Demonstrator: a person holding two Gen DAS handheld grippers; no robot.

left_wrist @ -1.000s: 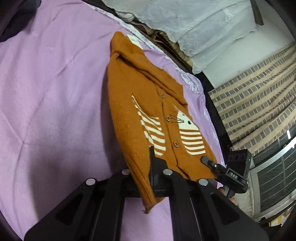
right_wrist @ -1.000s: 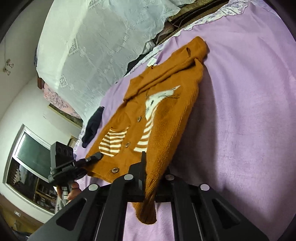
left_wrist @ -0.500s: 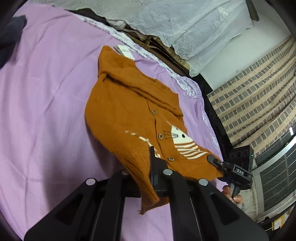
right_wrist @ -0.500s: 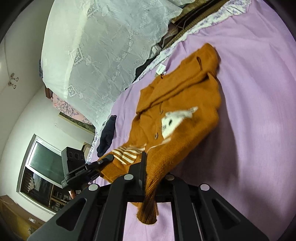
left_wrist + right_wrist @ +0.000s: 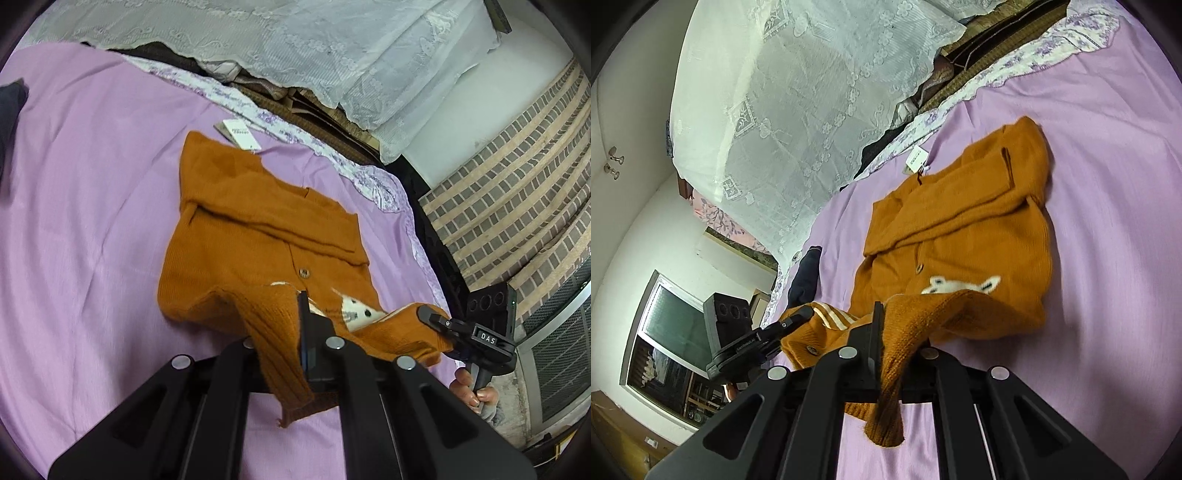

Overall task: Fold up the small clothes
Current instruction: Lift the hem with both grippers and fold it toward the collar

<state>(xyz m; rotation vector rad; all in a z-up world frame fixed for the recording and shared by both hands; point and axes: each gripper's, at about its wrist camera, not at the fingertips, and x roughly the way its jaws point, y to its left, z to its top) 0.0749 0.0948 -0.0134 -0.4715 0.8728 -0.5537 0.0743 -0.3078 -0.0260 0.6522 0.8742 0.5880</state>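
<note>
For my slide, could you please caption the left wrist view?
Both grippers, left and right, pinch the orange cardigan's hem, lifting it above the purple bedsheet.

Cardigan (image 5: 258,236) hem lifted (folding over).

I see a lilac bedsheet (image 5: 92,192) covering the bed, with a floral-printed edge (image 5: 1027,55) along its far side. White lace netting (image 5: 798,110) hangs behind it. One side shows a brick-patterned wall (image 5: 517,177) and a metal grille (image 5: 557,354); the other a plain white wall (image 5: 639,229) and a window (image 5: 672,325).
</note>
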